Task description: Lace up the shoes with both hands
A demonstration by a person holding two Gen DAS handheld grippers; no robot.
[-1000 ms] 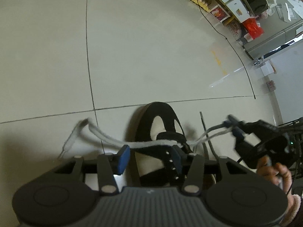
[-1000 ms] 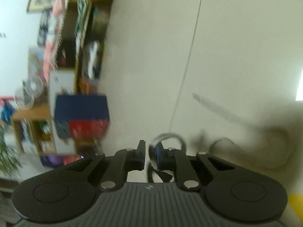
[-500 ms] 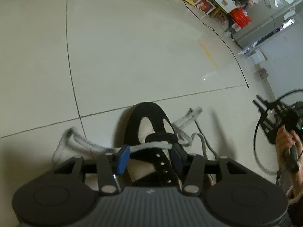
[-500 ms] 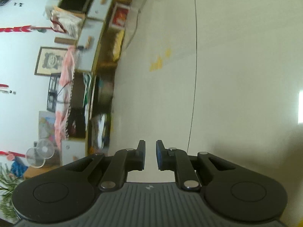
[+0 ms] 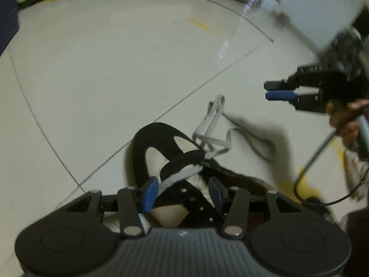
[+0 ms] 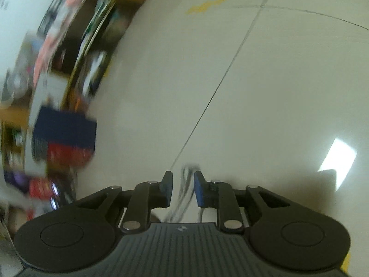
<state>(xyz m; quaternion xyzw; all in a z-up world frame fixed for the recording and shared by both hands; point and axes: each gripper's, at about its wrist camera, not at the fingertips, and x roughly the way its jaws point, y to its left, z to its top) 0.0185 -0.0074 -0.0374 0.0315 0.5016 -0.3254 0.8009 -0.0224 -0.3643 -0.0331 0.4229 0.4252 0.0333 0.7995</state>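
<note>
A: Entry, left wrist view. Black shoe (image 5: 147,147) lies on the tiled floor (image 5: 103,64), directly ahead of and partly under the left gripper (image 5: 183,190). Pale lining shows through its opening; nothing else sits inside that I can make out.

B: Lace position?

A: White shoelace (image 5: 180,176) runs across the black tongue between the 2 blue pads. It passes close to the left pad; contact there is unclear. The jaws stand wide apart, so the left gripper is released, gripping nothing. The rest of the lace lies in loose loops on the floor just beside the shoe's far right side.

B: Right gripper?

A: Seen from the left wrist view, the right gripper (image 5: 280,90) hangs in the air well apart from the shoe, toward the right edge of the floor, held by a hand (image 5: 346,120); a black cable (image 5: 322,161) droops from it. From that angle its fingers look nearly together. Its own camera shows a clear gap between the pads, right gripper (image 6: 183,189), with a blurred pale strand beneath the gap, not pinched. I log it as released.

B: Surface and room?

A: Pale glossy tiles with dark grout lines, yellow marks on the floor (image 5: 203,25), and a bright window reflection. Right wrist view: motion-blurred shelving along the left edge, a dark blue and red box (image 6: 66,138) in front of it. A thin dark cord (image 5: 230,7) crosses the far floor.
</note>
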